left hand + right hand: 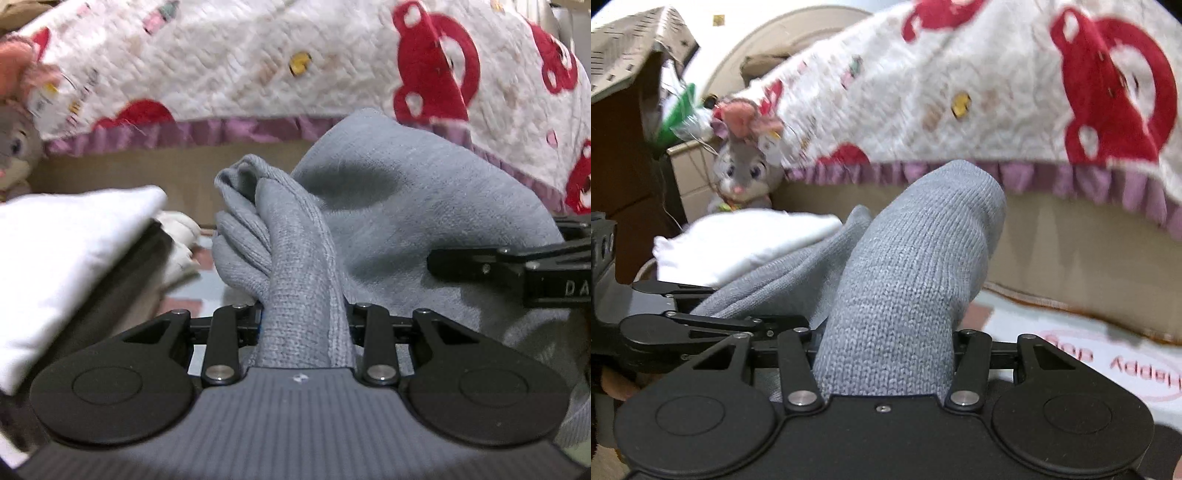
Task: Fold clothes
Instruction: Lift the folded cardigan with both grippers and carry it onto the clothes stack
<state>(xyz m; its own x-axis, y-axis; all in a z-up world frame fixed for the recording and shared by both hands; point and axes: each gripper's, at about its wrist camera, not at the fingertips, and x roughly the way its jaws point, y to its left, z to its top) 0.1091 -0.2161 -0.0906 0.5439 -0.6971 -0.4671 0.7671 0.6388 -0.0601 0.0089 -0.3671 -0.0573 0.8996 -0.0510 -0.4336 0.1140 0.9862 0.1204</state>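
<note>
A grey knit garment [406, 221] hangs bunched between both grippers, lifted off the surface. My left gripper [304, 321] is shut on a thick fold of it, and the knit rises in a ridge straight out of the jaws. In the right wrist view my right gripper [886, 339] is shut on another rolled wad of the same grey garment [916, 258]. The right gripper's black fingers [480, 266] reach in from the right edge of the left wrist view. The left gripper [701, 314] shows at the left of the right wrist view, close beside. Cloth hides all the fingertips.
A white folded cloth [62, 258] lies to the left. Behind hangs a white quilt with red bears and a purple frill [258, 62] over a beige bed edge. A grey plush rabbit [742, 166] sits at the back left. A printed mat [1108, 362] lies below.
</note>
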